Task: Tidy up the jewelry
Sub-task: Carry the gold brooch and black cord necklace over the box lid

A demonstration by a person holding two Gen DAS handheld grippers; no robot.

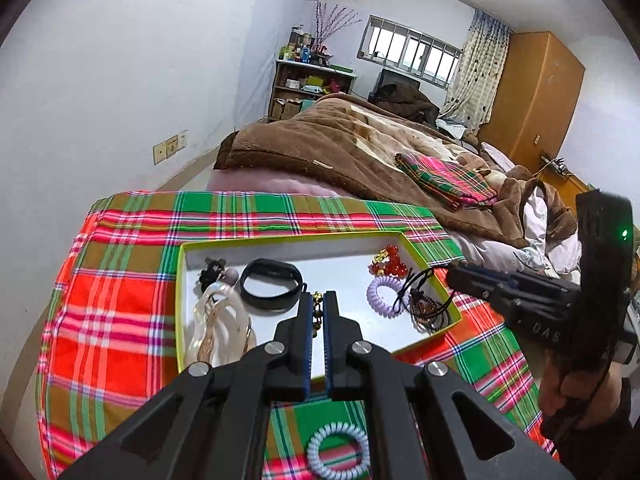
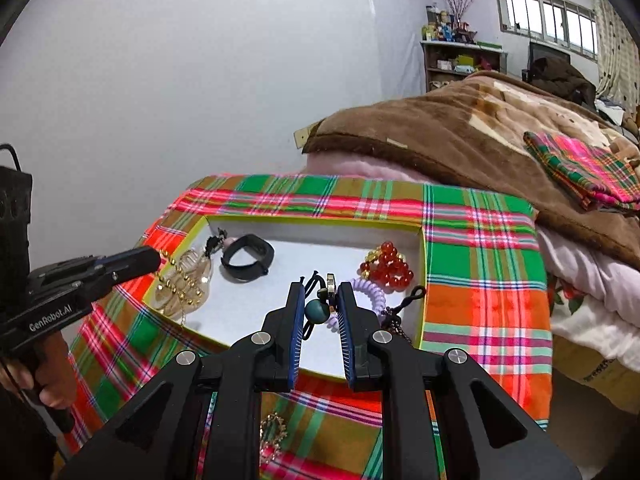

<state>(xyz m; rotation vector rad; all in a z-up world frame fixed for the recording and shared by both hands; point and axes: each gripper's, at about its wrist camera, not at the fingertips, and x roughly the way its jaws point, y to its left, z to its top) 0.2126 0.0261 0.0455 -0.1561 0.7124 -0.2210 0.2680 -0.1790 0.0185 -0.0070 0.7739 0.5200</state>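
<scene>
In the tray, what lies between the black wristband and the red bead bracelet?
Bare white tray floor. In the right wrist view, nothing lies between the black wristband and the red bead bracelet; the left wrist view agrees.
</scene>
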